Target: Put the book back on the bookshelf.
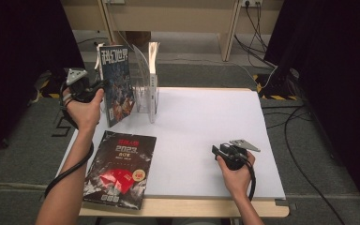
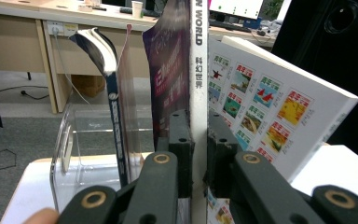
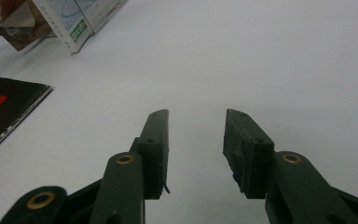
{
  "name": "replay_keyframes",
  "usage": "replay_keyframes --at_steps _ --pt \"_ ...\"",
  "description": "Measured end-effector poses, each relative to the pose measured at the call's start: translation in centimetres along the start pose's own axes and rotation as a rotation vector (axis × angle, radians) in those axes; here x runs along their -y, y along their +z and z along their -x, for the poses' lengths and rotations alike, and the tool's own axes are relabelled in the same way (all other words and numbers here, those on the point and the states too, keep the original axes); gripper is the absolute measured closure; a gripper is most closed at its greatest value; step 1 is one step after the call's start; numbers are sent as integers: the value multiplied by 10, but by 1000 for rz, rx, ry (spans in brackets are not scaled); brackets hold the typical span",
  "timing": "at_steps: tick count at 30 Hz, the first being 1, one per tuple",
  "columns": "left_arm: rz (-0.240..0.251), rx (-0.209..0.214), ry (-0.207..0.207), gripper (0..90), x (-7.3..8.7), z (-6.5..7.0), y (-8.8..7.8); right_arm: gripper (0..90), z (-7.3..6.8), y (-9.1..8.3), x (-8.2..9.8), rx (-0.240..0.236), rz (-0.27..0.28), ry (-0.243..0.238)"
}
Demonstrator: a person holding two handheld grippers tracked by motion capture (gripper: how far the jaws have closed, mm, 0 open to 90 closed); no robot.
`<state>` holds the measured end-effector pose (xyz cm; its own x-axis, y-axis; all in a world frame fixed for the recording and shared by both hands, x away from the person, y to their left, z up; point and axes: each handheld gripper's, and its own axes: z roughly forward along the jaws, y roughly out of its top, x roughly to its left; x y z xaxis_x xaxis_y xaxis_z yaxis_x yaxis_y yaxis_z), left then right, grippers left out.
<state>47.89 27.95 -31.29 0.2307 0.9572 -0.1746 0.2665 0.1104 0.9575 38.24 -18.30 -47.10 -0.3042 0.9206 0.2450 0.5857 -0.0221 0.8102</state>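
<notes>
The left gripper (image 1: 93, 89) pinches the magazine (image 1: 117, 84) by its spine, upright, just beside the clear rack (image 1: 150, 101). It looks thin, light and floppy, so the spine is the best place to hold. The right gripper (image 3: 196, 149) has spread, empty jaws.

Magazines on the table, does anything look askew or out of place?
One magazine lies flat with its corner hanging over the table's front edge. The left claw holds another magazine upright by its spine beside the clear rack, not slotted in.

The held magazine (image 2: 198, 70) spine reads "WORLD" and "科幻世界"; the flat magazine (image 1: 119, 168) shows "2023".
</notes>
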Motion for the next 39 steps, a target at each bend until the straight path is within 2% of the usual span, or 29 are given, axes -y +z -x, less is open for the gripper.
replay_keyframes --at_steps 15,24,32,39 --pt "-15 -46 8 829 -8 -1 37 609 3 2 2 -2 -11 8" --pt "21 -96 18 829 -14 -1 58 608 2 3 3 -4 -23 12" --pt "78 -125 27 829 -13 -3 75 608 3 4 5 -3 -27 3" --pt "95 -171 79 828 -2 -3 85 609 5 3 5 -3 -23 13"
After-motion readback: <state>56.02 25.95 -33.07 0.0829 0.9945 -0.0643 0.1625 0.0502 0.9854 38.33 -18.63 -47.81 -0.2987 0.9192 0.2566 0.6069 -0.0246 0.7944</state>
